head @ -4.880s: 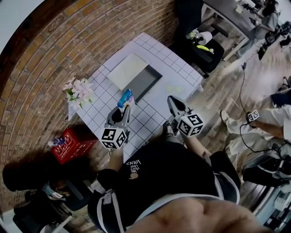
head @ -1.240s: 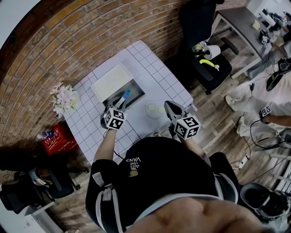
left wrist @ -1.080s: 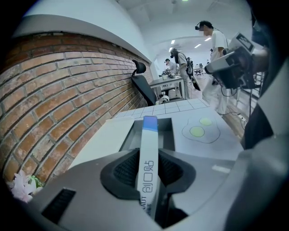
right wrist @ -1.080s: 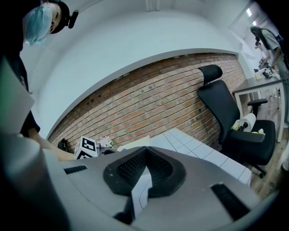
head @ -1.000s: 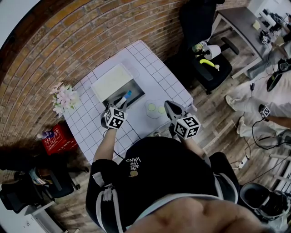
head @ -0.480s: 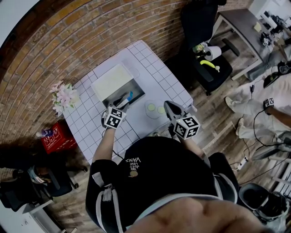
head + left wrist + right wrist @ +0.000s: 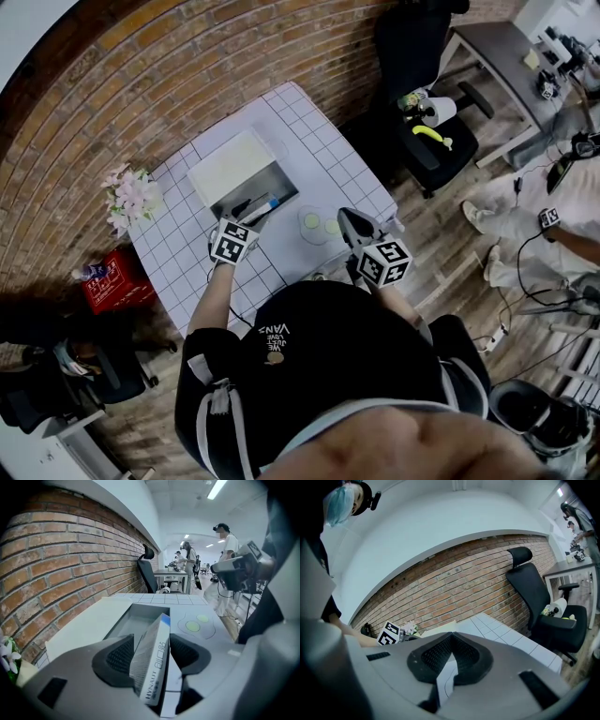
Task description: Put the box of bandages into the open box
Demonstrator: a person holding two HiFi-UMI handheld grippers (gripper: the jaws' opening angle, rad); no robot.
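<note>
**Bandage box at the open box, left jaws letting go**

- Far left, on the floor: red crate (image 7: 101, 286). Brick wall (image 7: 187, 66) runs behind the table.
- White grid-tiled table (image 7: 328, 155). Pink-white flowers (image 7: 131, 197) at its left corner.
- Open box (image 7: 246, 186) in mid table, grey inside, with its cream lid (image 7: 230, 157) lying flat on the wall side.
- Left gripper (image 7: 249, 214) is at the near edge of the open box. Its jaws are opening and stand wide, one either side of the box of bandages (image 7: 154, 667).
- In the left gripper view the pack is on edge and tilted, with a blue top corner. I can't tell whether either pad touches it.
- From the head view, the box of bandages (image 7: 266, 202) lies over the near part of the open box's interior.
- Just right of the open box: round clear mat (image 7: 319, 225) with two green dots.
- Right gripper (image 7: 347, 220) hovers beside the mat. Its jaws meet at the tips with nothing between them.
- Further right: black office chair (image 7: 422, 112) holding a paper roll (image 7: 433, 111) and a yellow item I can't identify.
- Then wood floor (image 7: 450, 253), a grey desk (image 7: 502, 47), and a person in light clothes (image 7: 553, 225) at the edge.
</note>
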